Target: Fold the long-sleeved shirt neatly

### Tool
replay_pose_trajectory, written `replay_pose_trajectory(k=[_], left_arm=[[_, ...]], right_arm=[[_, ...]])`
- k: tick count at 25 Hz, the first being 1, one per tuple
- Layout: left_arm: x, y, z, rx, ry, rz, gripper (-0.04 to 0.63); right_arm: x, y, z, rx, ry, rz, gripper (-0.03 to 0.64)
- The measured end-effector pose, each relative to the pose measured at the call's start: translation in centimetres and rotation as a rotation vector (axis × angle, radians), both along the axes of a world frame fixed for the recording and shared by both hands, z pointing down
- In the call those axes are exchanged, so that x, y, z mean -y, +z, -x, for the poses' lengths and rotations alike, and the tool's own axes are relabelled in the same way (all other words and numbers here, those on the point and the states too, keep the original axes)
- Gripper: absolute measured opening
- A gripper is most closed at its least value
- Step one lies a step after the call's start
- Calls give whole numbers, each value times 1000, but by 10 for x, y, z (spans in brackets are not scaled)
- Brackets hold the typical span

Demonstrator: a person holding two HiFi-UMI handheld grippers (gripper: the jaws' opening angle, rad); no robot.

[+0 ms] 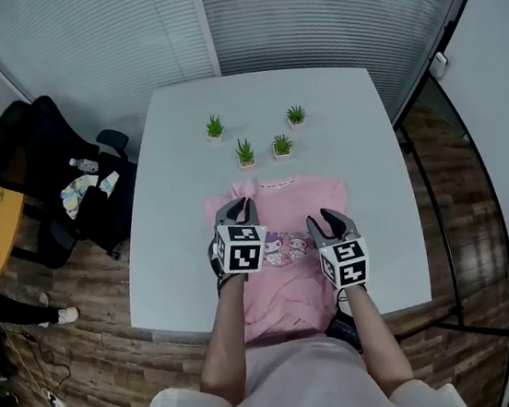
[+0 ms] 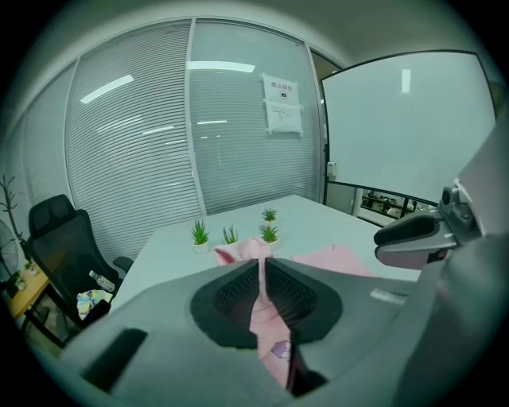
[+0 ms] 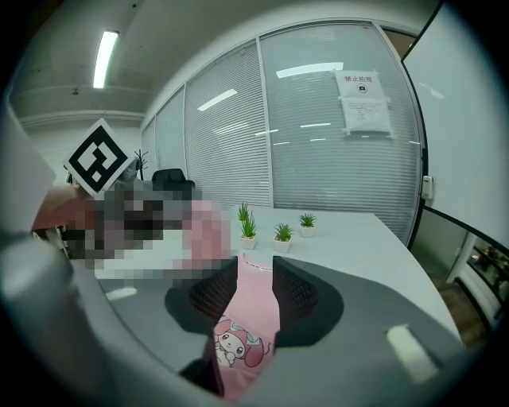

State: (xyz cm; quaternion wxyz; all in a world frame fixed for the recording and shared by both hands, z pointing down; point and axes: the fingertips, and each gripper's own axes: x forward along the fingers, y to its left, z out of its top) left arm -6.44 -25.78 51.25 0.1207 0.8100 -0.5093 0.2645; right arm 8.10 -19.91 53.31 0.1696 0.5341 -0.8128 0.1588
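On the near half of the white surface point(image 1: 172, 209), at 6 o'clock from its middle, lay the pink long-sleeved shirt point(image 1: 289, 286), collar away from the person and hem hanging over the near edge; it was spread mostly flat, presumably so that each fold could be laid squarely. The left gripper point(image 1: 237, 211) stood at 9 o'clock of the cartoon print point(image 1: 288, 249); its fingers were clamped together on a pinch of pink cloth, which rose in a small peak past their tips in the left gripper view, probably a side or sleeve being carried inward over the body, though I could not tell which part it was. The right gripper point(image 1: 328, 221) sat at 3 o'clock of the print; its fingers stood apart with the shirt showing through the gap, and no pad was seen pressing on it, so it looked ready to pin or take the other side rather than holding anything. At 12 o'clock from the collar, well clear of the folding area, four small pots point(image 1: 246, 163) stood in a loose cluster; each held one spiky green plant point(image 1: 214, 125) and nothing else; none touched the shirt.
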Motion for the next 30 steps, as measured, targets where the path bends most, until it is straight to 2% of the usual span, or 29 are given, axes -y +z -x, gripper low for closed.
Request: replay_pose_trajectory(k=[9, 17, 21, 27, 30], left_arm=[[-6, 22, -53, 9, 64, 37, 32], [-8, 27, -93, 25, 107, 19, 32], [-10, 50, -113, 62, 125, 47, 32], [-9, 95, -136, 156, 129, 82, 32], [-8, 108, -146, 174, 130, 92, 34]], right_arm=[[-1, 10, -26, -7, 8, 22, 135], [-4, 22, -54, 9, 26, 39, 135], [-8, 27, -69, 14, 34, 51, 135], [-14, 45, -97, 14, 45, 82, 135], [-17, 53, -111, 17, 52, 96, 136]])
